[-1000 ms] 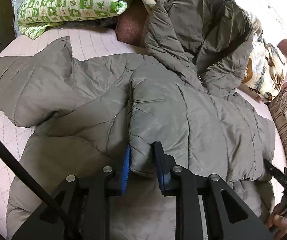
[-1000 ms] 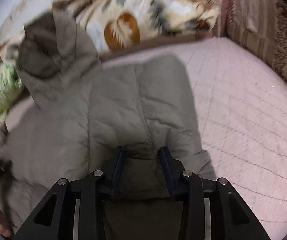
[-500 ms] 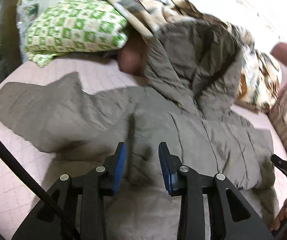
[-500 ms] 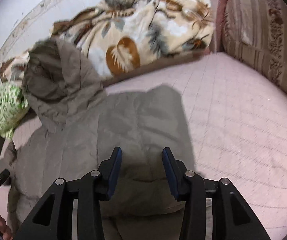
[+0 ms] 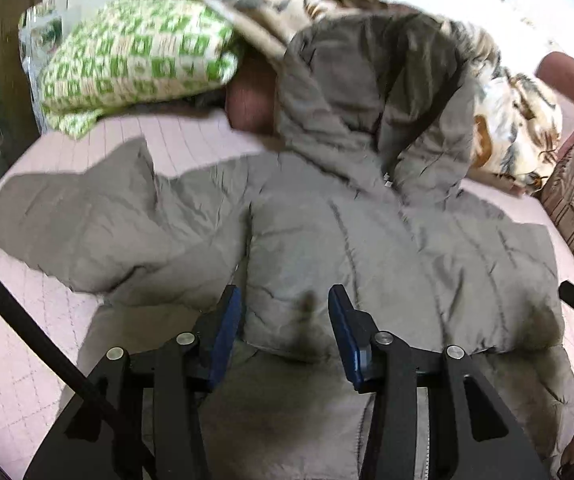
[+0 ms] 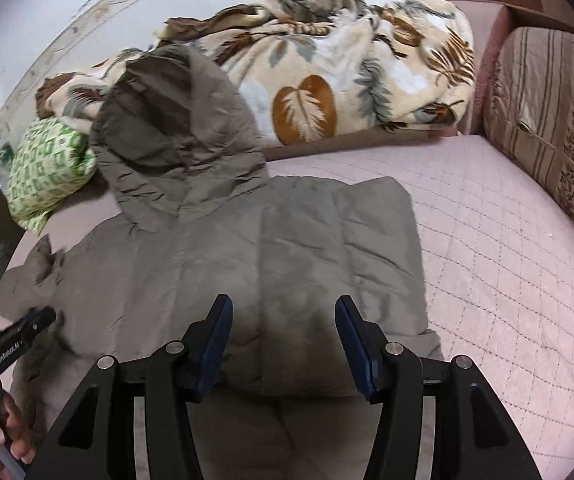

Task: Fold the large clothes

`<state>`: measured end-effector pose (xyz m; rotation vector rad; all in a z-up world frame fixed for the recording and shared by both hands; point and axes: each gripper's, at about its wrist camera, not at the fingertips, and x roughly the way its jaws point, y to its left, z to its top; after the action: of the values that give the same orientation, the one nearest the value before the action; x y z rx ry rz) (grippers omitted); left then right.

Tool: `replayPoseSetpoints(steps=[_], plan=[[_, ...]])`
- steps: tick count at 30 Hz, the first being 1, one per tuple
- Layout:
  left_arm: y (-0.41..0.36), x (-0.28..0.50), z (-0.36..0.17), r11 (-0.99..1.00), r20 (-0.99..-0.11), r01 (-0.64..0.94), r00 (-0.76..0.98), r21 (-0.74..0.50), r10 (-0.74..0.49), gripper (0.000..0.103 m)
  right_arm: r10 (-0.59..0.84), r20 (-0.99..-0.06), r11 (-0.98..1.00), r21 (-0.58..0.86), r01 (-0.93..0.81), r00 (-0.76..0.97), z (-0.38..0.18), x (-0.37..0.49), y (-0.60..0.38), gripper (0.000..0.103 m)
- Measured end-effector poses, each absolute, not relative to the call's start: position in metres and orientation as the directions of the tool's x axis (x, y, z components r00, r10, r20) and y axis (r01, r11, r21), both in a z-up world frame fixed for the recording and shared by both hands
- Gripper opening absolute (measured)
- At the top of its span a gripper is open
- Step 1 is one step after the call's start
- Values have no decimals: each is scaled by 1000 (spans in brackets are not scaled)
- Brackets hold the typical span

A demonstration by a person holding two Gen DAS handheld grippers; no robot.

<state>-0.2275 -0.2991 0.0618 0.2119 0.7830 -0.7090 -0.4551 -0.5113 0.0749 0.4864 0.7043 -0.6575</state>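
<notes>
My left tool (image 5: 285,312) and right tool (image 6: 283,324) both hung released, gripping nothing, above the grey hooded jacket (image 6: 247,248), which lay spread on the pink quilted bed (image 6: 507,260).

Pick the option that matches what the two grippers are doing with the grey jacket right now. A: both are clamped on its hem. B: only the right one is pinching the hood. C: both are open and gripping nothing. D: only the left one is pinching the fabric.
C: the left gripper and right gripper both show wide-apart jaws above the grey jacket, with no fabric pinched between them.
</notes>
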Motion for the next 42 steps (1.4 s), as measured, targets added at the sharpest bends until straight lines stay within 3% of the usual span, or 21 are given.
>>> replayPoseSetpoints(steps=[4, 9, 13, 18, 25, 32, 42], plan=[[-307, -238, 61, 738, -695, 675, 529, -4, -487, 51, -363, -739, 707, 178, 685, 567, 68, -452, -509, 58], [-316, -231, 40, 733, -756, 681, 481, 2, -444, 51, -327, -767, 700, 196, 687, 552, 58, -448, -511, 58], [-317, -232, 36, 731, -764, 683, 479, 15, -432, 56, -317, -777, 696, 198, 690, 543, 54, -447, -513, 66], [-319, -234, 32, 724, -770, 689, 481, 36, -420, 61, -290, -810, 688, 194, 699, 510, 41, -443, -516, 67], [-312, -230, 39, 730, -765, 683, 455, -28, -455, 61, -303, -819, 698, 158, 698, 487, 39, -437, -512, 72], [-291, -218, 64, 751, -721, 651, 466, -113, -513, 61, -362, -751, 730, 141, 669, 552, 64, -433, -496, 72], [-242, -173, 82, 812, -701, 561, 514, -162, -495, 61, -314, -818, 755, 92, 649, 481, 33, -402, -484, 74]])
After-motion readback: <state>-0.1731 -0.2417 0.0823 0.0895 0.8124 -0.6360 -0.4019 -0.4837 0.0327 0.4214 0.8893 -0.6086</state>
